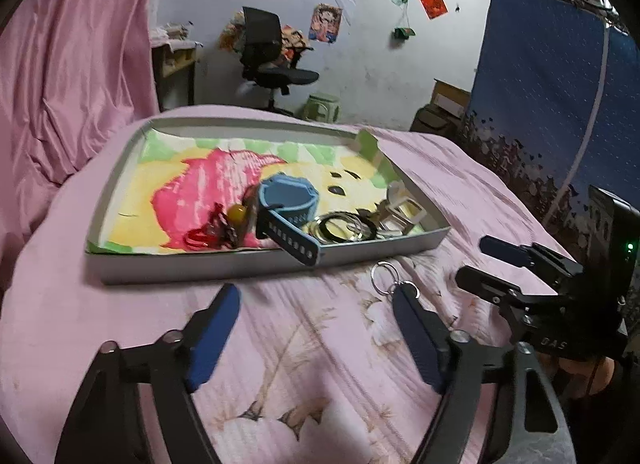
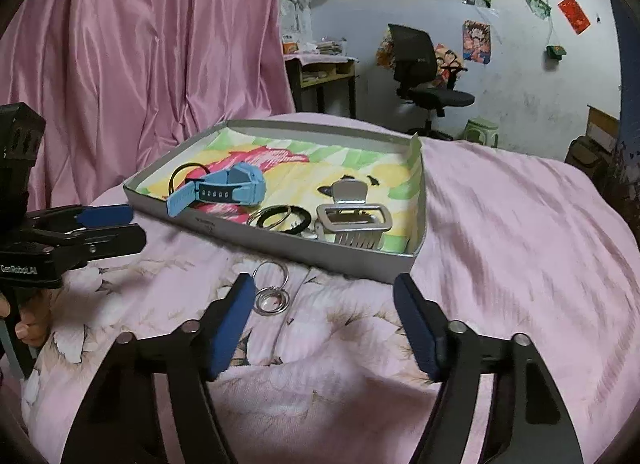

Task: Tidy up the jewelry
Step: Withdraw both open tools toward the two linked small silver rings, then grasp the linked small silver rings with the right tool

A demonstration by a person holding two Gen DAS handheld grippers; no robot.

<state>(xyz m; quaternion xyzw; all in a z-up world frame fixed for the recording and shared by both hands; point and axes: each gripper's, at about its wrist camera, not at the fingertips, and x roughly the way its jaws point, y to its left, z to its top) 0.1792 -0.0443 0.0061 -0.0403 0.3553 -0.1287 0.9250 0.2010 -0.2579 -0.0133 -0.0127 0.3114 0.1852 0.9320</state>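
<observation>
A shallow grey tray (image 1: 208,268) (image 2: 360,264) with a cartoon liner lies on the pink bed. In it are a blue watch (image 1: 288,204) (image 2: 236,184), black and silver bangles (image 1: 344,226) (image 2: 280,218), a grey claw hair clip (image 2: 352,220) (image 1: 404,208) and a red trinket with a yellow bead (image 1: 236,214). Linked silver rings (image 1: 383,278) (image 2: 272,292) lie on the bedspread just in front of the tray. My left gripper (image 1: 316,292) (image 2: 137,226) is open, its right fingertip beside the rings. My right gripper (image 2: 324,282) (image 1: 474,260) is open, its left fingertip next to the rings.
Pink floral bedspread (image 2: 500,224) under everything. A pink curtain (image 2: 140,44) hangs behind on the left, a blue cloth (image 1: 540,84) on the right. An office chair (image 2: 420,68), desk (image 2: 320,72) and green stool (image 2: 482,130) stand beyond the bed. A hand (image 2: 28,320) holds the left gripper.
</observation>
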